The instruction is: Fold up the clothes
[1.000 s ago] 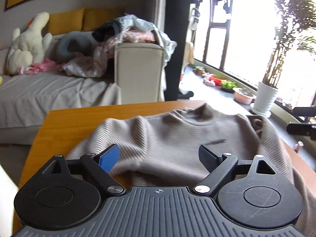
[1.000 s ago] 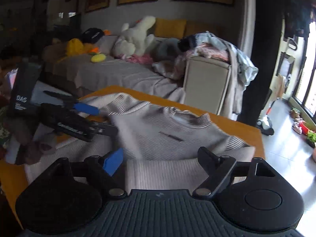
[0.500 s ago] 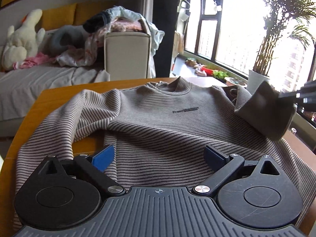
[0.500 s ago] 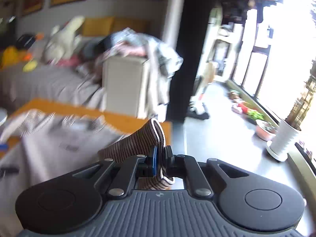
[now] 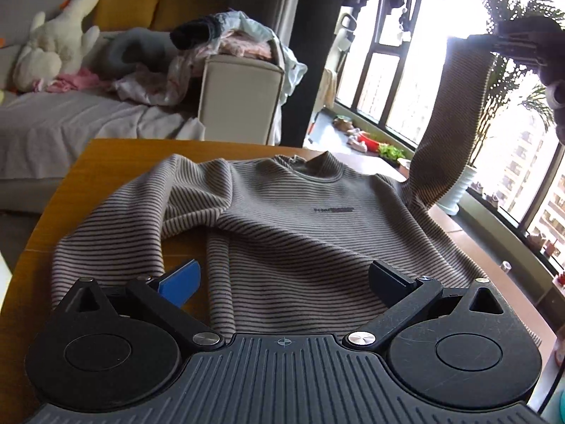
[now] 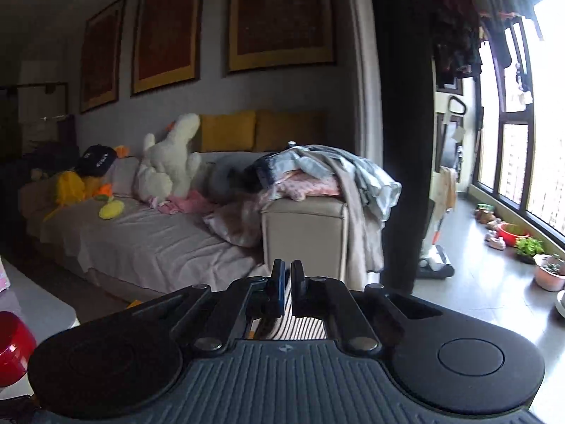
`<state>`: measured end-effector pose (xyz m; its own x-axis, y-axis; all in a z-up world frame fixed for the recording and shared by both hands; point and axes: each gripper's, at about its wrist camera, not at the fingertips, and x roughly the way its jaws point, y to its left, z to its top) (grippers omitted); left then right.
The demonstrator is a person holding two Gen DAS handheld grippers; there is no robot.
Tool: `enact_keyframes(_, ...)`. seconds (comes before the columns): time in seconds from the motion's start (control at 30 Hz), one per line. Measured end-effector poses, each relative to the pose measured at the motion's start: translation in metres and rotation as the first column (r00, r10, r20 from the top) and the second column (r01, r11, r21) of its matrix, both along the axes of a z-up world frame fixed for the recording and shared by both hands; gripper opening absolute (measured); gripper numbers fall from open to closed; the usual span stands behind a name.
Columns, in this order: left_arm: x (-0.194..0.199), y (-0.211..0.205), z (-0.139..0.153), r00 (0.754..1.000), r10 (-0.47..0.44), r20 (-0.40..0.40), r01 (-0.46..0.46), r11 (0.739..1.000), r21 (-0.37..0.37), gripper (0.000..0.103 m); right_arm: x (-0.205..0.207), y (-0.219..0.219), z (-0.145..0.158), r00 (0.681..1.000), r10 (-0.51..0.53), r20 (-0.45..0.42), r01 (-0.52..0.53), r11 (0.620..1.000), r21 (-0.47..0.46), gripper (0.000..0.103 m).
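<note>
Since the earlier frame my right gripper (image 6: 286, 284), closed on the sleeve (image 5: 455, 120), has lifted it above the table's (image 5: 106, 162) right edge, while the left gripper (image 5: 282, 277) hangs wide open, its jaws opening, over the soft, light sweater (image 5: 282, 219) lying flat; I judge cuffs and hem the best holds, and the pinch itself is hardly visible.

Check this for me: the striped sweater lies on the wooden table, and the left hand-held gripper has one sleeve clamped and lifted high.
The gripper is wrong. The right hand-held gripper has the sleeve clamped and lifted, as the left wrist view shows. The left hand-held gripper, jaws opening, holds nothing above the striped sweater, which does lie on the wooden table.
</note>
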<state>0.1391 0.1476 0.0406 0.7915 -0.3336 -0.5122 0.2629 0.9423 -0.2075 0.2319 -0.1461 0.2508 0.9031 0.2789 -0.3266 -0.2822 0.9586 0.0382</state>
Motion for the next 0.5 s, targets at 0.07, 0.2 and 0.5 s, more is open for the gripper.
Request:
enact_keyframes(0.07,-0.005,0.007,0.004,1.0,0.018,0.022,-0.019,0.999,0.033,0.103,0.017,0.036,-0.012,0.997,0.069,-0.034,-0.069,0.998,0.006,0.003)
enact_keyframes(0.2,-0.015,0.021,0.01,0.997,0.043,0.058,-0.051,0.988,0.142,0.103,0.032,0.079,-0.039,0.985,0.146,-0.089,-0.147,0.989,-0.003,0.003)
enact_keyframes(0.5,-0.025,0.061,0.001,0.997,0.079,0.005,-0.079,0.985,0.151,0.103,0.001,0.088,-0.098,0.965,0.189,-0.182,-0.25,0.873,-0.418,0.058)
